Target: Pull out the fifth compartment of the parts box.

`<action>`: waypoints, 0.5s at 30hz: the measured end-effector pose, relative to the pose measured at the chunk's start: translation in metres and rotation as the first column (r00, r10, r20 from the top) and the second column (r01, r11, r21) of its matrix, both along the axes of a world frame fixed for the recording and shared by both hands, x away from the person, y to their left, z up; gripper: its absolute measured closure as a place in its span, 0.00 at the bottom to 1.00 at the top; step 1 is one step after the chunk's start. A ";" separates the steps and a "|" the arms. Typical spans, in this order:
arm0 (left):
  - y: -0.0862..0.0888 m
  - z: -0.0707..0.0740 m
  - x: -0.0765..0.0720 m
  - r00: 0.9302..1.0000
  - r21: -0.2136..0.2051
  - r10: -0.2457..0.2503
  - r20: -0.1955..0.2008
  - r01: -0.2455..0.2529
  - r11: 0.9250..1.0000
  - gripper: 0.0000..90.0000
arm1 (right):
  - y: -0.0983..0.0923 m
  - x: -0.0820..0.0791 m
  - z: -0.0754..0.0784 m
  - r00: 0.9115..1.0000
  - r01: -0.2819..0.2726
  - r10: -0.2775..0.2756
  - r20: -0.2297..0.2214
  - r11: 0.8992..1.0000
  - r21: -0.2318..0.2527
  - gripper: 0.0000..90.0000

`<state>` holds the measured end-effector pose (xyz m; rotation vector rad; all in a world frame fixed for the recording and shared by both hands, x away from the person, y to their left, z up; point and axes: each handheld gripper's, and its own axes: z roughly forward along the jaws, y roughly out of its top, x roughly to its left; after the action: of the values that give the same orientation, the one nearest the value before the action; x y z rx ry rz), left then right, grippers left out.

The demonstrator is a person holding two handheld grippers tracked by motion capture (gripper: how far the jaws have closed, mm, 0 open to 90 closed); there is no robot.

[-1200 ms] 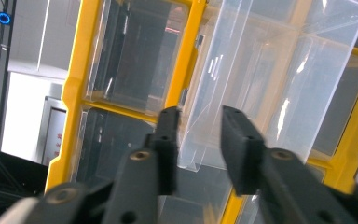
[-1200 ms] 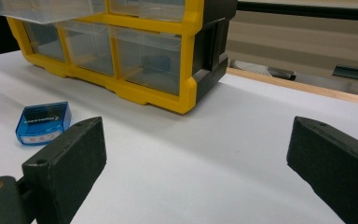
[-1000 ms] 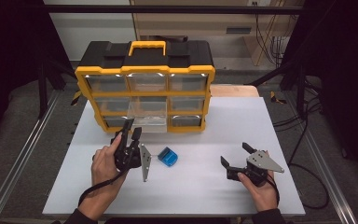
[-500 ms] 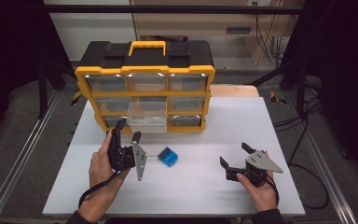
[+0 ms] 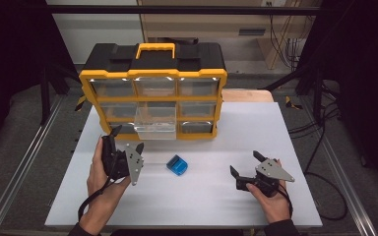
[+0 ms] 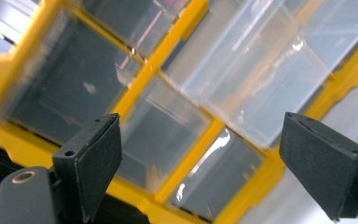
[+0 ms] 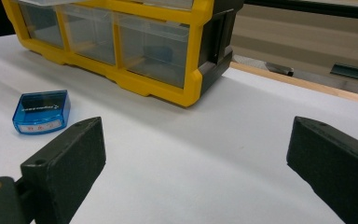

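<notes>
High view: the clear drawer [image 5: 155, 124] in the middle of the yellow organizer [image 5: 152, 93] stands pulled out, so the opening step looks done. The small blue box [image 5: 177, 165] lies on the white table [image 5: 216, 196], well short of the drawer, so putting it in and shutting the drawer seem left. The left gripper [image 5: 126, 140], just in front of the drawer, has just been opening its jaws, with nothing between them. The right gripper [image 5: 246, 165] rests low near the table's front, jaws spread and empty, pointing toward the box.
</notes>
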<state>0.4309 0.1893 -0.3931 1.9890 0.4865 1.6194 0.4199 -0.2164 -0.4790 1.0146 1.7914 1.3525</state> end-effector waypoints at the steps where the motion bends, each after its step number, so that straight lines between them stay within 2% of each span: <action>1: 0.003 -0.002 0.000 1.000 -0.015 -0.003 -0.011 0.003 1.000 0.14 | 0.000 0.000 0.000 1.000 0.001 -0.001 0.000 1.000 -0.003 0.05; 3: 0.007 -0.006 -0.001 1.000 -0.035 -0.005 -0.029 0.004 0.999 0.13 | 0.001 0.000 0.000 1.000 0.002 -0.002 -0.004 1.000 -0.002 0.05; 7: 0.016 -0.011 -0.004 0.999 -0.049 0.000 -0.040 -0.002 0.999 0.13 | 0.005 0.001 0.001 1.000 0.009 -0.009 -0.007 1.000 0.004 0.06; 9: 0.020 -0.012 -0.005 0.999 -0.072 0.002 -0.049 -0.005 0.997 0.13 | 0.008 0.002 0.002 1.000 0.011 -0.011 -0.015 1.000 0.009 0.06; 12: 0.027 -0.014 -0.010 0.998 -0.105 0.003 -0.055 -0.008 0.994 0.13 | 0.014 0.003 0.003 0.999 0.012 -0.012 -0.047 1.000 -0.004 0.06; 14: 0.033 -0.016 -0.013 0.998 -0.122 0.004 -0.057 -0.010 0.992 0.13 | 0.021 0.005 0.004 0.997 0.011 -0.014 -0.072 0.999 -0.040 0.07; 15: 0.036 -0.018 -0.013 0.998 -0.131 0.003 -0.060 -0.011 0.991 0.13 | 0.021 0.005 0.004 0.997 0.011 -0.014 -0.072 0.999 -0.040 0.07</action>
<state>0.4174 0.2256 -0.4107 1.9438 0.6079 1.4952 0.4252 -0.1958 -0.4752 1.0639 1.8548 1.2821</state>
